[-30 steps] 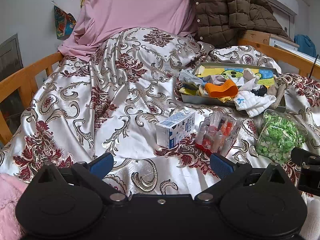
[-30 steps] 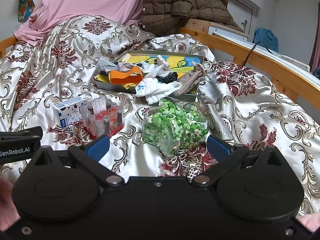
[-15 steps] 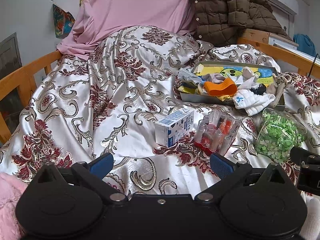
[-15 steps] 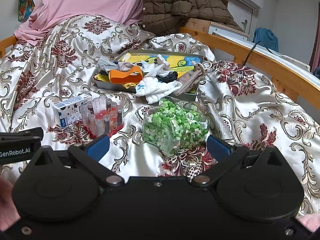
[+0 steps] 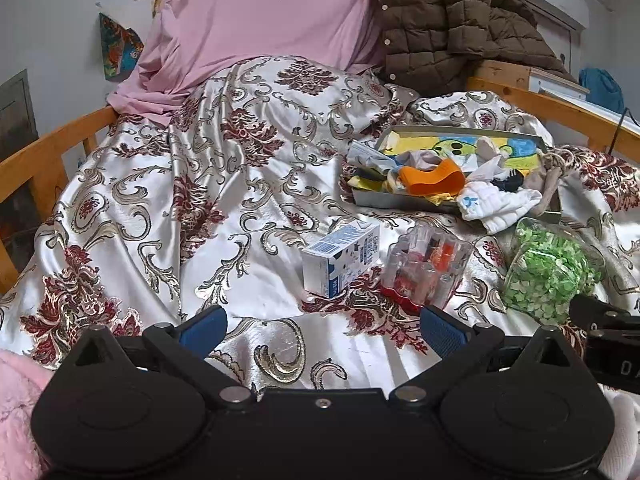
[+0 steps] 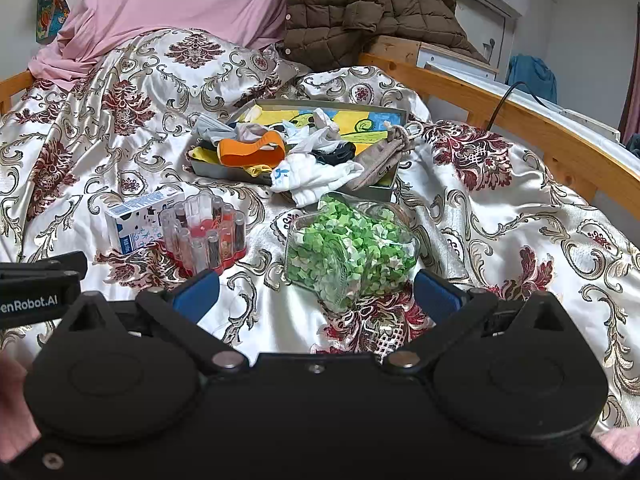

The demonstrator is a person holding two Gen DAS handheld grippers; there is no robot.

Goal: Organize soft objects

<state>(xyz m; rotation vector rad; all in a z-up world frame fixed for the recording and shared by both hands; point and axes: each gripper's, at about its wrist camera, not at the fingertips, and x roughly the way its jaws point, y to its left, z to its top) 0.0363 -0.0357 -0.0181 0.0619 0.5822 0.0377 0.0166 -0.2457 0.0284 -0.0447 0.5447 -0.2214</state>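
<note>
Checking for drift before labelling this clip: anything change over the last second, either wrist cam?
Barely. The left gripper eased slightly forward, so the milk carton sits a touch lower in its view. The right gripper held steady. Both are open and empty; nothing grasped or released. Tray, white sock and jar of green pieces unmoved.

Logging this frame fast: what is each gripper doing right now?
Left gripper: open, jaws spread wide, holding nothing.
Right gripper: open, jaws spread wide, holding nothing.
</note>
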